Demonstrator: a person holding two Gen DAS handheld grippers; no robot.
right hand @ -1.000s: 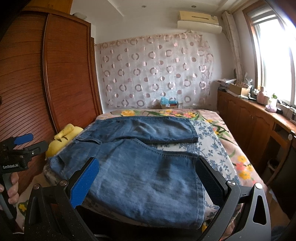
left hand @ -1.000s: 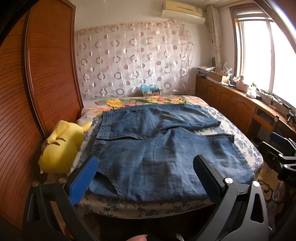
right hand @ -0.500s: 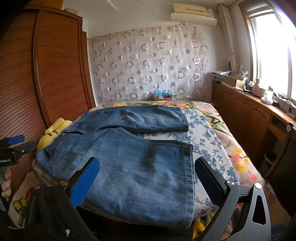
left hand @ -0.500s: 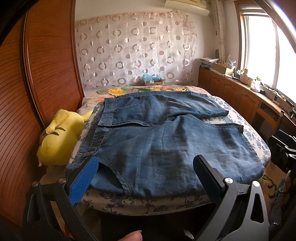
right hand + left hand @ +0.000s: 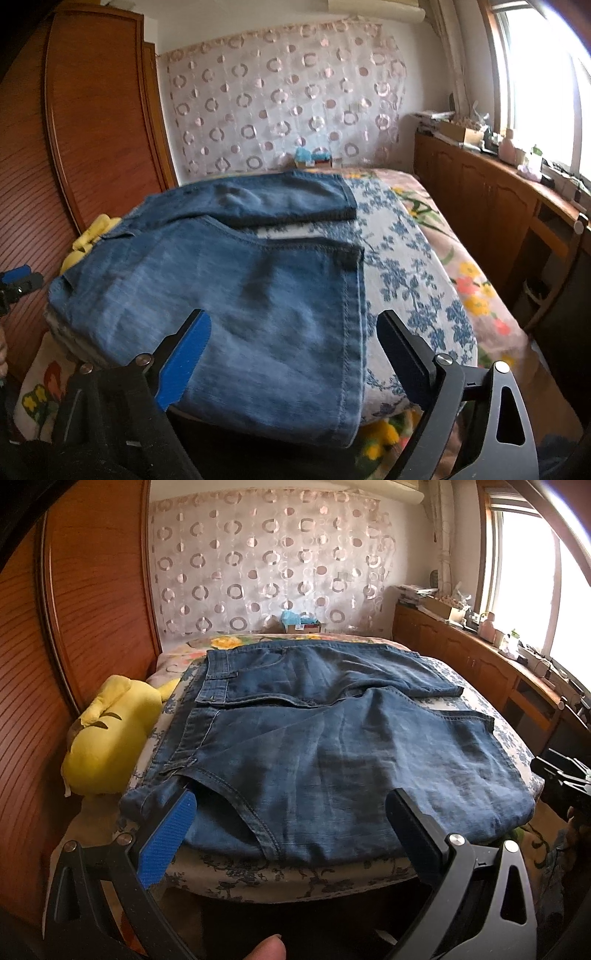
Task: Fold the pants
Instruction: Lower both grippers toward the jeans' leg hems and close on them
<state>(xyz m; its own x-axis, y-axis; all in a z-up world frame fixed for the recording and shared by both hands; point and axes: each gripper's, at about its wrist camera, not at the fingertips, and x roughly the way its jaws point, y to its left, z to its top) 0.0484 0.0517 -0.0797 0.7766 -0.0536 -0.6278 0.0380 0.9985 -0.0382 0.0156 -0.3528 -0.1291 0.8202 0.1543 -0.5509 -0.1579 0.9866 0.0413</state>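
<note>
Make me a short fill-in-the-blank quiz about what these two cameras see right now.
1. The jeans lie spread out on the ____.
2. The plush toy beside the jeans is ____ in colour.
3. The left hand-held gripper and the right hand-held gripper both have their jaws ____.

Missing words: bed; yellow; open

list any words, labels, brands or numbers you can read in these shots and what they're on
None can be read.
The box at the far end of the bed carries print that is too small and blurred to read.
The jeans show no readable tag.
Neither the left gripper nor the right gripper shows readable lettering.
</note>
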